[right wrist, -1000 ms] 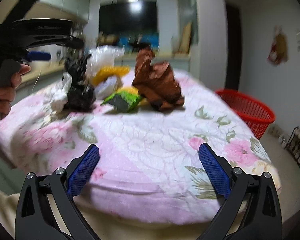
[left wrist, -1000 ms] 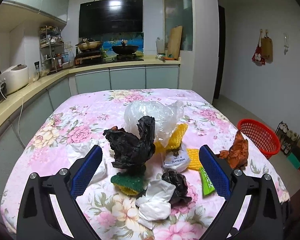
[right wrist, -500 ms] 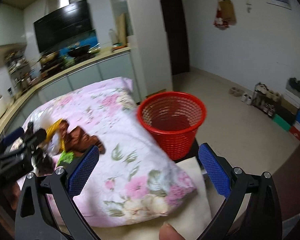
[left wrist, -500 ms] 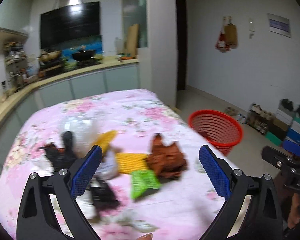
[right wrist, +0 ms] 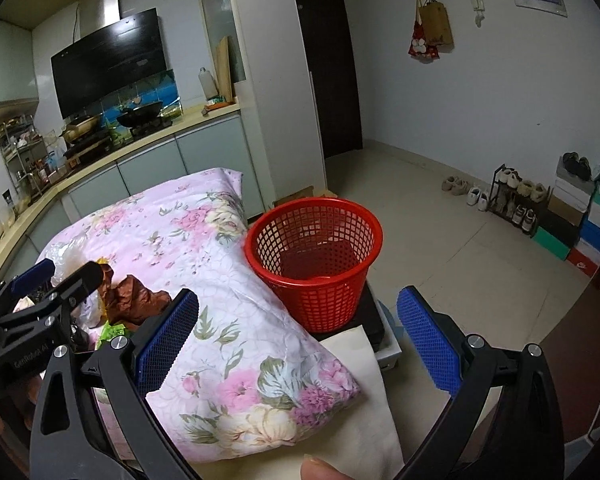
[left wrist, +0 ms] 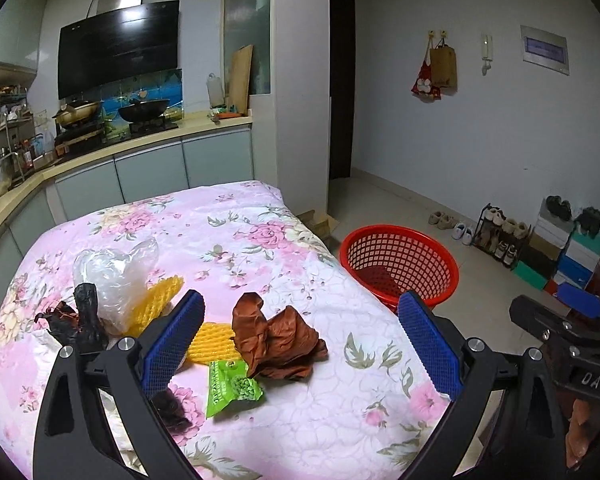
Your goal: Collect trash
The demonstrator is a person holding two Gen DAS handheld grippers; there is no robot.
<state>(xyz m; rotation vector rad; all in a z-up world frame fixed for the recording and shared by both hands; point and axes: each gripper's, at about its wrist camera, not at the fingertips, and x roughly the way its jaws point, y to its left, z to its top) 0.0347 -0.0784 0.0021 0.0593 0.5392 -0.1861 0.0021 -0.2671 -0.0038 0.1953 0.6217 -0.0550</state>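
Spreading under everything is the table in its floral cloth, with the trash bunched at its near-left part and none of it in the basket as far as these views show. The red basket stands off the table's right edge on a dark block, its mouth open; its inside looks bare, though the mesh hides little. On the cloth, from biggest down: a clear bag, a brown wrapper crumpled near the middle, yellow netting touching the brown piece's left side, a black bag at far left, and a green packet just in front of the brown one.

The left gripper hangs above the pile, fingers spread wide, nothing between them, the brown wrapper roughly centred in the gap. The right gripper is likewise spread wide and empty, facing the basket.

Judging by that, the step in hand is choosing a piece to pick. A next move would call for lowering the left gripper over the brown wrapper, closing on a raised fold, not the cloth, then carrying it right over the basket rim.
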